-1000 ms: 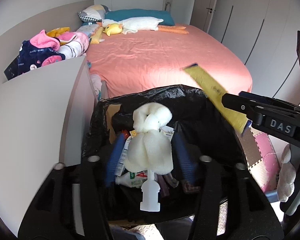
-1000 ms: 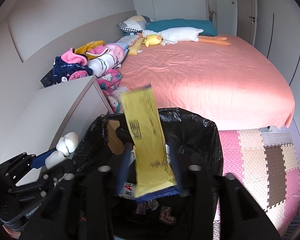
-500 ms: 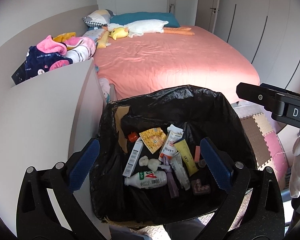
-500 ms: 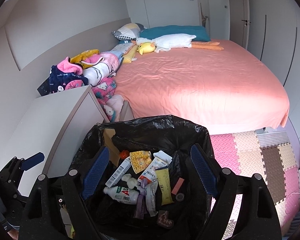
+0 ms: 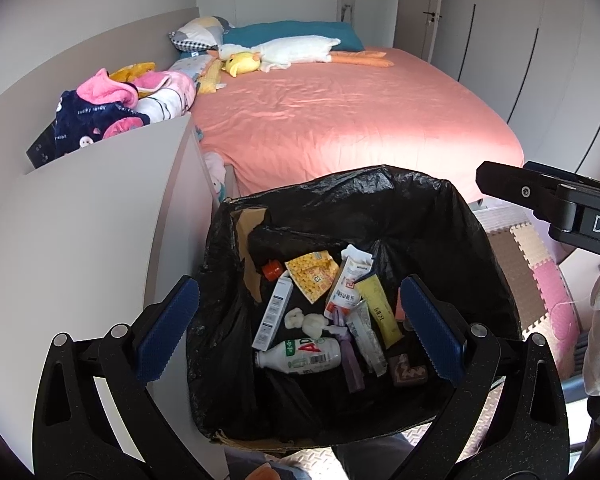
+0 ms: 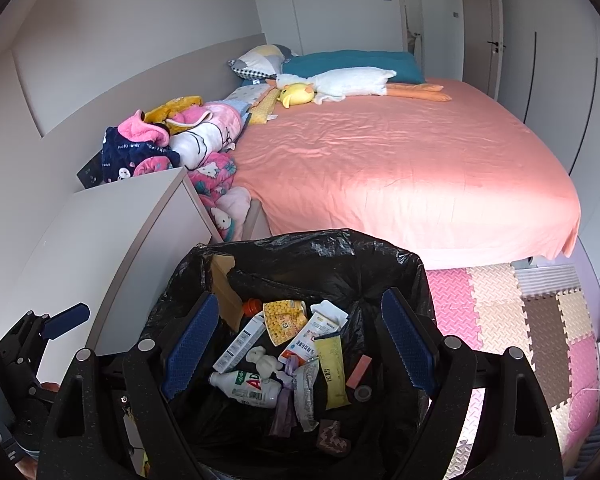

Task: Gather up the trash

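A bin lined with a black bag [image 5: 380, 184] stands below both grippers. My left gripper [image 5: 300, 288] hangs open above it, with nothing between its blue pads [image 5: 168, 332]. My right gripper [image 6: 300, 298] is also open and holds nothing over the same bin [image 6: 312, 248]. In the bin lie a white tissue wad [image 5: 306, 320], a yellow packet [image 5: 378, 312], a plastic bottle [image 5: 300, 354], a white box [image 5: 274, 316] and several wrappers. The right wrist view shows the tissue wad [image 6: 264, 362] and the yellow packet [image 6: 334, 368] among the same trash.
A white cabinet [image 5: 80, 232] stands against the bin's left side. Behind the bin is a bed with a pink sheet [image 5: 340, 120], with plush toys [image 5: 284, 52] and a clothes pile [image 5: 116, 108] on it. Foam floor mats [image 6: 520, 320] lie to the right.
The left gripper let go of the white tissue wad and the right let go of the yellow packet. Both pieces dropped into the bin, and both pairs of jaws spread wide.
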Tool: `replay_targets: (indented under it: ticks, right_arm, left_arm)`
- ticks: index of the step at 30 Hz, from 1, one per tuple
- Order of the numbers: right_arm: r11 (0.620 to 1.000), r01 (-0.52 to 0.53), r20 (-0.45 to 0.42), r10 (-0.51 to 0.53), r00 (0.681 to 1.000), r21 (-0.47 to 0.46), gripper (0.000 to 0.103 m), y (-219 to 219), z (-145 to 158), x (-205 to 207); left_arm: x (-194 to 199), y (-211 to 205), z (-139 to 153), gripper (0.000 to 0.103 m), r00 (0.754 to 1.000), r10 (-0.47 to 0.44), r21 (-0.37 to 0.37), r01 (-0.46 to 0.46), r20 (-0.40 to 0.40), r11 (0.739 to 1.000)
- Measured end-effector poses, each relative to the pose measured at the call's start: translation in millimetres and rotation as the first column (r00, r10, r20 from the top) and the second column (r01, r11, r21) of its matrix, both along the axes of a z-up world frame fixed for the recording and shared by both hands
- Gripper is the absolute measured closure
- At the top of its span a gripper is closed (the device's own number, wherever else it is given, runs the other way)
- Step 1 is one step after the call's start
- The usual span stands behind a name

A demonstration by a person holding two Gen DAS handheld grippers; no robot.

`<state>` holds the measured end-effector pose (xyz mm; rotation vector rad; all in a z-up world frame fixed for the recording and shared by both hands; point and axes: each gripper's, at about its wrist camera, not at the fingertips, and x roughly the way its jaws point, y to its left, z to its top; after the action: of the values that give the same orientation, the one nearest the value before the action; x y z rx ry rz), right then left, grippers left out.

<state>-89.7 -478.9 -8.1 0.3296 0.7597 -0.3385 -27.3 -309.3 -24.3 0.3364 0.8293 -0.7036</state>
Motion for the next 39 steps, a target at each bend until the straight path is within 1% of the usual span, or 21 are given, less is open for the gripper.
replay_targets:
  ticks: [16,24,32,39]
  right_arm:
    - [1.000,0.005,0.004,-0.005,1.000,-0.001,0.019,-0.5,0.7,-1.0]
    - [1.000,0.005,0.003,-0.005,1.000,-0.001,0.019,-0.5,0.6,-1.0]
    - [1.000,0.004,0.003,-0.004,1.000,-0.003,0.019,-0.1,0.5,-1.2]
    - [1.000,0.004,0.003,-0.004,1.000,-0.002,0.019,0.5,0.4,-1.0]
  left_arm:
    - [-2.4,0.1,2.1,0.006,1.000,-0.005,-0.010,0.005,-0.005,1.000]
    - [-0.8,3.8,5.5,0.006,0.999,-0.018,-0.049,0.017,-0.030,0.999]
    - [-6.0,0.5,8.0,0.006,1.000,-0.028,-0.038,0.028,0.004,0.999]
    - [-7.4,1.2,9.4,0.006,1.000,-0.024,-0.043,0.024,0.010,0.999]
